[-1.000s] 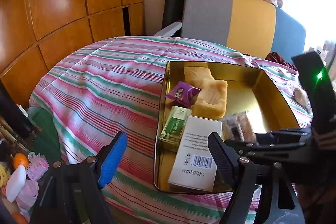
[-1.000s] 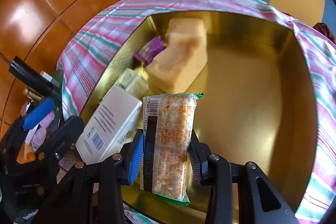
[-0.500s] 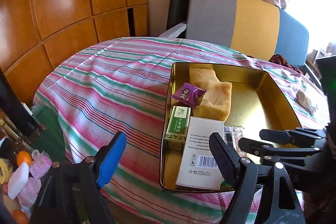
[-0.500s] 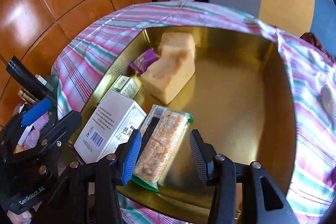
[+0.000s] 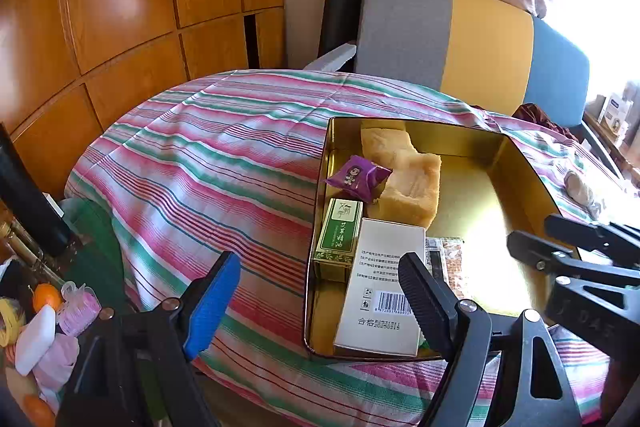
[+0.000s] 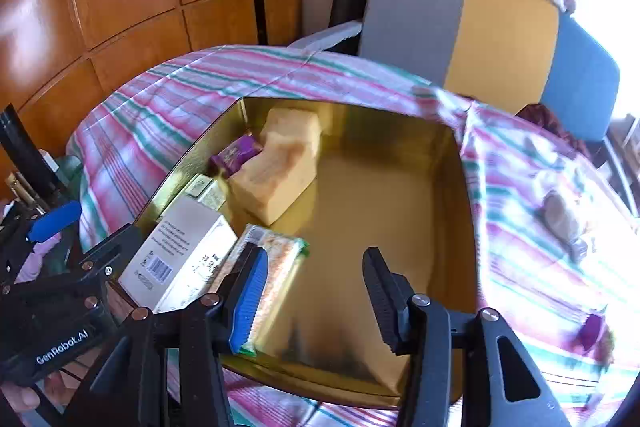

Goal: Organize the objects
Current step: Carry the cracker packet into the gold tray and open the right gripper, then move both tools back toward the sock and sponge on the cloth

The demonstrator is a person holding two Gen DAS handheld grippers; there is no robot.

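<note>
A gold tin tray (image 5: 520, 163) (image 6: 452, 227) sits on the striped tablecloth. In it lie a bread loaf (image 5: 404, 179) (image 6: 280, 171), a purple snack packet (image 5: 358, 177) (image 6: 236, 157), a green box (image 5: 340, 231) (image 6: 206, 191), a white box (image 5: 380, 287) (image 6: 180, 263) and a cracker packet (image 6: 276, 267) (image 5: 450, 259). My right gripper (image 6: 316, 299) is open and empty above the tray's near edge, beside the cracker packet. My left gripper (image 5: 320, 303) is open and empty at the tray's near left corner.
A small wrapped item (image 6: 560, 219) (image 5: 578, 183) and a purple packet (image 6: 592, 331) lie on the cloth right of the tray. A grey, yellow and blue sofa (image 5: 460, 47) stands behind. Toys and oranges (image 5: 44, 319) lie low left. Wooden panels (image 5: 120, 7) line the left.
My right gripper opened and let go of the cracker packet, which now lies in the tray beside the white box. Both grippers have drawn back and up from the tray.
</note>
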